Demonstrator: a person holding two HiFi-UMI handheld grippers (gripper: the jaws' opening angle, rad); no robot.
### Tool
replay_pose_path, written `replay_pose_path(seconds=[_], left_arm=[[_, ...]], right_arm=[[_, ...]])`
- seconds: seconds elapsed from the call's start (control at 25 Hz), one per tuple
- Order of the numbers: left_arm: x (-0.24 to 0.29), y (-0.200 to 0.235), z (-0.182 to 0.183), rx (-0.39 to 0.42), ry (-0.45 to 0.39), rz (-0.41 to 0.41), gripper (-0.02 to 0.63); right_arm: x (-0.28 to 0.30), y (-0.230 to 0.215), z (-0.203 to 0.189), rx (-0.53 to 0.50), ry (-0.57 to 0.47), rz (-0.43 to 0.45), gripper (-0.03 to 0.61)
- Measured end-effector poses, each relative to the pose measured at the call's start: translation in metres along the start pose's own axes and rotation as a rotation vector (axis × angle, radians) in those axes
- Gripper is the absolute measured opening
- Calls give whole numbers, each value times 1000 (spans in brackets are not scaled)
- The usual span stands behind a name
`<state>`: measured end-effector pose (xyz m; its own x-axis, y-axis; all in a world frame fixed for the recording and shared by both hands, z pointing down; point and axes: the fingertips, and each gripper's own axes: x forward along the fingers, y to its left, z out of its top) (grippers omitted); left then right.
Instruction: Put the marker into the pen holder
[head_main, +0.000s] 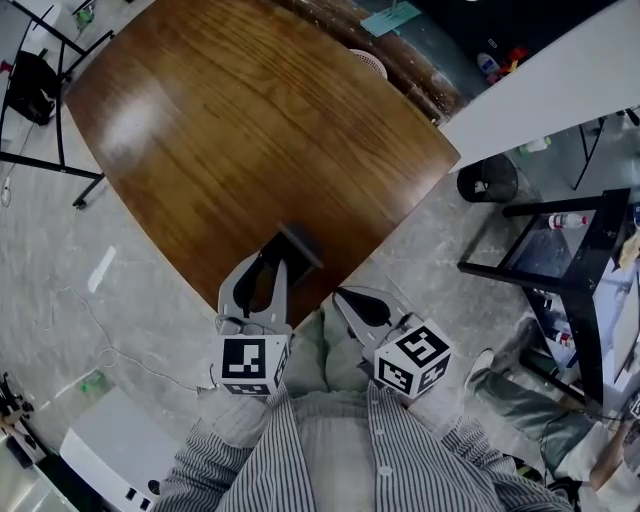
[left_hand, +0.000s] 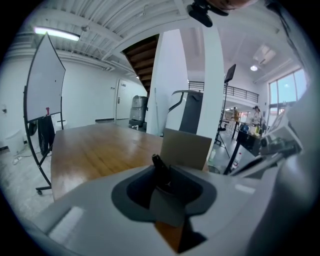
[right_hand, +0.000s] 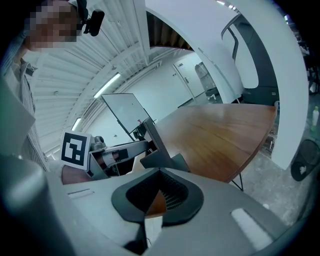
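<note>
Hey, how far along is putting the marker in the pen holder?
Done: the left gripper is up against the pen holder, with the marker standing between its jaws. In hand: those jaws are opening, so a release looks under way. Left: confirming that the marker sits inside, because its lower end is hidden. The right gripper is shut and empty.

You are leaning over a wood table (head_main: 250, 130) that is shining with a glossy varnish over its grain. The pen holder (head_main: 300, 243) is looking dark and matt, and the marker (left_hand: 161, 172) like smooth dark plastic. Your striped shirt (head_main: 340, 450) is showing as soft cloth.
</note>
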<state>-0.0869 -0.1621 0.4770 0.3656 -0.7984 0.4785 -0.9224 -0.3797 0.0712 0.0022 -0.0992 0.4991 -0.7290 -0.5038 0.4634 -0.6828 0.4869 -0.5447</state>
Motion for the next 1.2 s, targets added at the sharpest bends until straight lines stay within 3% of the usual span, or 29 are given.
replay_pose_path(seconds=[0.44,0.8,0.96,1.2], left_arm=[[-4,5,0,-23,-10,32,138],[-29,17,9,-144,-82,65,160],[-45,6,11,-178,-100,19,71],[-66,-5,16,-183,-124,-17,40]], right_arm=[[-2,2,0,-11,-1,0,0],[-5,20,14,-68,-21,35,0],[-6,33,26,-116,-32,63,0],[-3,55,39,-187,-32,91,0]])
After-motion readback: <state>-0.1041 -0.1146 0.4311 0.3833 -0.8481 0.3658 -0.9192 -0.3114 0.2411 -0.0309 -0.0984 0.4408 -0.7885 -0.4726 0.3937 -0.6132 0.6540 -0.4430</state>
